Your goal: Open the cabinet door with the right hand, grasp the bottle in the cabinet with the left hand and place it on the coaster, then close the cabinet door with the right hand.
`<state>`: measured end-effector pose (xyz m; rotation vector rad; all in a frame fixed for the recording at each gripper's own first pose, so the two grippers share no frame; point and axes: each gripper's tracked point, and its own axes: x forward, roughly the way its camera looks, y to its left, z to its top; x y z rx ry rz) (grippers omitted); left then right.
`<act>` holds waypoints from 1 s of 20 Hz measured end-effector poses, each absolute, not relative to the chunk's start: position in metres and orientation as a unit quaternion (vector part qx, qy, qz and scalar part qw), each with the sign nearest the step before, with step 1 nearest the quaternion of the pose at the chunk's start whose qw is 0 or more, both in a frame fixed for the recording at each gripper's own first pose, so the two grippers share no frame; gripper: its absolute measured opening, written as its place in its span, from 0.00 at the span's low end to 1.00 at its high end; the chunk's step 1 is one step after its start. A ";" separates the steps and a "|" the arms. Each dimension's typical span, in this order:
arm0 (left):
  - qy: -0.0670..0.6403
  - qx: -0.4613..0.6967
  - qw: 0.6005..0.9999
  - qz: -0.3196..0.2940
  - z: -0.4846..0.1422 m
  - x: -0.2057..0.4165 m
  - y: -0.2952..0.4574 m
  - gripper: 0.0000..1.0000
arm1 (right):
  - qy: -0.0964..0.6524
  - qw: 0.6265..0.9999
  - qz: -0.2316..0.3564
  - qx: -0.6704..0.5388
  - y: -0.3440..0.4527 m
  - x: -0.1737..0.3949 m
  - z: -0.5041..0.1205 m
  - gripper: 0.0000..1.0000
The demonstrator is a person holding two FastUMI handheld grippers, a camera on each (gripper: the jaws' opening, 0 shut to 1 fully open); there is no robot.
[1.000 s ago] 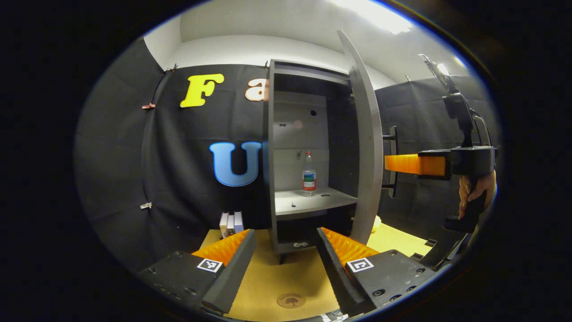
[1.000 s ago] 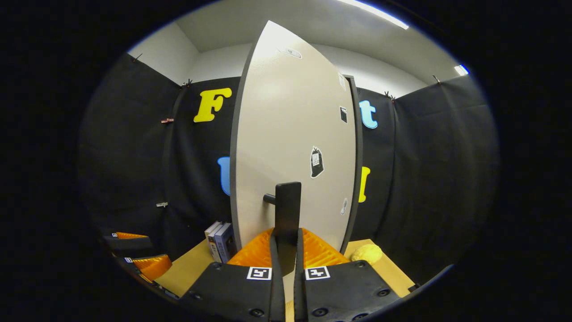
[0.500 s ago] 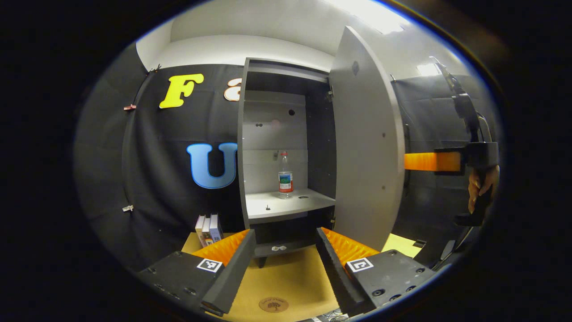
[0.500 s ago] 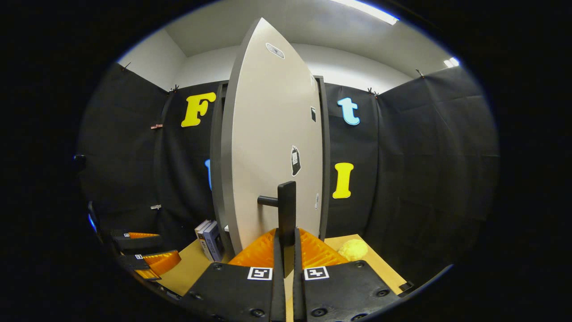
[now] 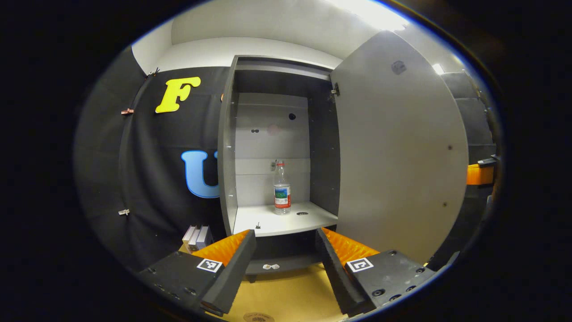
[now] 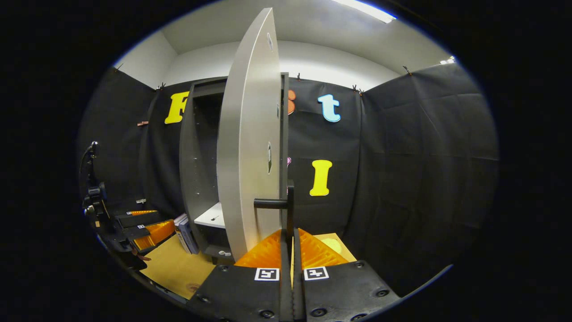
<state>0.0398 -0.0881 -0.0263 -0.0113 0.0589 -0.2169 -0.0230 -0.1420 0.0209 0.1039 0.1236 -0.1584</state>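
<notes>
The cabinet [image 5: 228,179] stands on the bench [image 5: 286,295] with its door [image 5: 397,156] swung wide open to the right of the opening. Inside, on the white shelf [image 5: 277,221], the bottle [image 5: 281,188] stands upright near the back wall of the cabinet, a little to the right of the middle. It is clear, with a red cap and a coloured label.

The left claw [image 5: 283,259] is in front of the cabinet, below the shelf level, and its two orange fingers [image 5: 228,246] are spread apart with nothing between them. It is well apart from the bottle.

The right claw [image 6: 290,255] is at the outer face of the door, clenched on the black handle [image 6: 289,210]; both fingers press on the vertical bar of the handle. In the left gripper view, a piece of this claw [image 5: 480,174] shows past the free edge of the door.

Some books [image 5: 196,235] stand to the left of the cabinet, against the black cloth wall. The round coaster [image 5: 259,317] lies on the bench in front of the cabinet, just at the lower edge of the left gripper view. A yellow object [image 6: 333,245] lies on the bench to the right of the cabinet.
</notes>
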 end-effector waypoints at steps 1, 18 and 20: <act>0.030 -0.004 0.994 -0.105 -0.027 0.049 -0.093 0.86 | 0.059 0.993 -0.074 0.067 -0.147 -0.023 0.022 0.06; 0.016 -0.018 0.994 -0.109 -0.013 0.266 -0.148 0.86 | 0.068 0.996 0.008 0.049 -0.165 -0.063 0.018 0.10; 0.018 -0.011 0.994 -0.106 -0.017 0.286 -0.152 0.86 | 0.059 0.996 -0.021 0.063 -0.185 -0.073 0.024 0.06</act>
